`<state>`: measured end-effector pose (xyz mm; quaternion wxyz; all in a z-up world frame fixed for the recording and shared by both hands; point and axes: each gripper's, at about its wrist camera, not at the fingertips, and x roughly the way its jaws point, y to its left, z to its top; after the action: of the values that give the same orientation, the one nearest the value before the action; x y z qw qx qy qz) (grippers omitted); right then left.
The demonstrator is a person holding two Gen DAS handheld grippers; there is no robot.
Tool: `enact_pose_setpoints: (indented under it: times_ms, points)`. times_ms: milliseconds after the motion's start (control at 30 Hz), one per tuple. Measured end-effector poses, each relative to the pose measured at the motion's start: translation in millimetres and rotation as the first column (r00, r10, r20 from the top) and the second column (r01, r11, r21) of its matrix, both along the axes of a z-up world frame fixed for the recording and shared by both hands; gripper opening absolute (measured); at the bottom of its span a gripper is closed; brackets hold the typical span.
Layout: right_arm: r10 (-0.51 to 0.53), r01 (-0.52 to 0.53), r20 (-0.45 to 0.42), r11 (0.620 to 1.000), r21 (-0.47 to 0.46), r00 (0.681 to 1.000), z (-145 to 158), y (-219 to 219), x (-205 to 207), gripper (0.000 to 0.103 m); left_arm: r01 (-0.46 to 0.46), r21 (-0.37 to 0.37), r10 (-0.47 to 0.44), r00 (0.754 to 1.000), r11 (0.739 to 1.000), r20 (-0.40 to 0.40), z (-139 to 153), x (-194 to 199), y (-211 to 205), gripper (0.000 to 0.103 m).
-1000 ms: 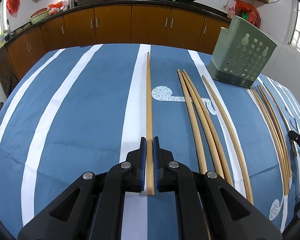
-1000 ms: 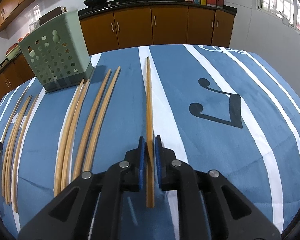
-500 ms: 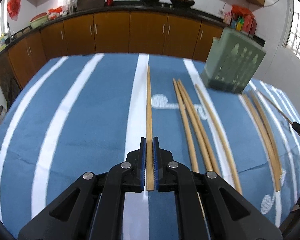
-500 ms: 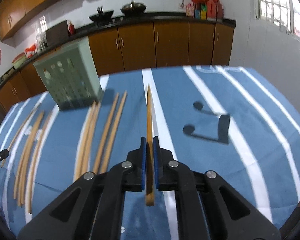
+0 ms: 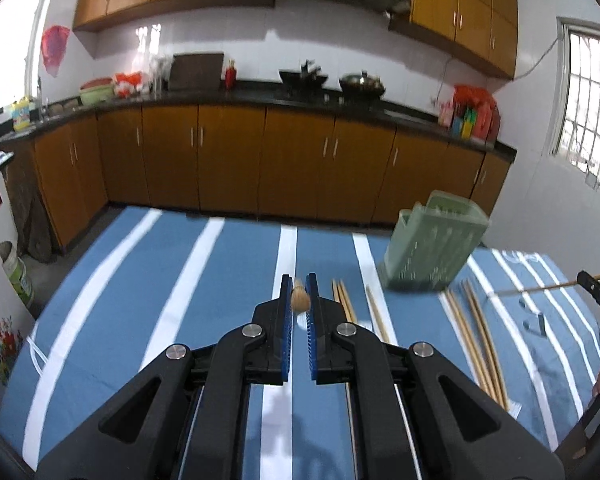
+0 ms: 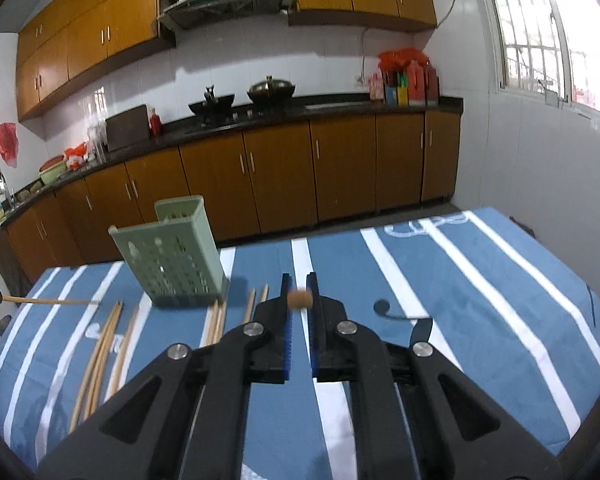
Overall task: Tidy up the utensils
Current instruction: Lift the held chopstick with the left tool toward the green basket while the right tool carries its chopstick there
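Two black handheld grippers each hold one wooden chopstick above a worktop (image 5: 236,280) covered in a blue cloth with white stripes. The left gripper (image 5: 299,300) has its blue-padded fingers (image 5: 286,312) narrowed on a chopstick (image 5: 300,301) that shows only as a round, blurred end, because its long axis runs straight away from the camera, roughly level and aimed toward the far kitchen cabinets. The right gripper (image 6: 299,299) holds a second chopstick (image 6: 299,298) the same way, end-on between its fingers (image 6: 313,312), pointing forward. In each gripper's view the other gripper's stick shows side-on as a thin pale rod reaching in toward the holder. A green perforated utensil holder (image 5: 432,252) stands on the worktop between the two, its open top looking tilted. More chopsticks (image 5: 478,332) lie flat on the cloth beside and in front of the holder, lengthwise front to back. To do this step well, each stick probably needs tipping so its far end drops toward the holder's open top, one gripper at a time so the sticks do not cross, and release only once the tip is inside the rim.
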<state>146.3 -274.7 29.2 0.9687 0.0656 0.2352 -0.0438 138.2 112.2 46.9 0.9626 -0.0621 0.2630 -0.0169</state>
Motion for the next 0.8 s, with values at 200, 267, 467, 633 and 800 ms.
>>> enact_pose_setpoints:
  times_ms: [200,267,467,633,800]
  points:
    - [0.004,-0.004,0.029,1.000,-0.013,1.000,14.1,0.0,5.3,0.008,-0.027,0.018,0.026,0.999,0.999,0.034,17.9,13.8,0.4,0.007]
    - [0.001,0.000,0.045,1.000,-0.017,0.999,23.9,-1.5,10.5,0.008,-0.029,0.025,0.027,0.998,0.999,0.050,28.3,20.7,0.9,0.007]
    - [0.004,-0.008,0.163,1.000,0.021,0.987,83.5,-9.5,23.0,0.008,-0.018,0.052,0.011,0.989,0.998,0.147,79.6,31.0,-5.4,0.007]
    - [0.044,-0.068,0.285,0.995,0.073,0.957,140.5,-4.5,27.8,0.008,0.051,0.022,-0.055,0.971,0.998,0.231,129.7,35.9,-26.4,0.007]
    - [0.126,-0.161,0.363,0.985,0.068,0.923,172.3,13.2,31.7,0.008,0.144,-0.006,-0.137,0.949,0.990,0.284,153.7,33.8,-51.0,0.007]
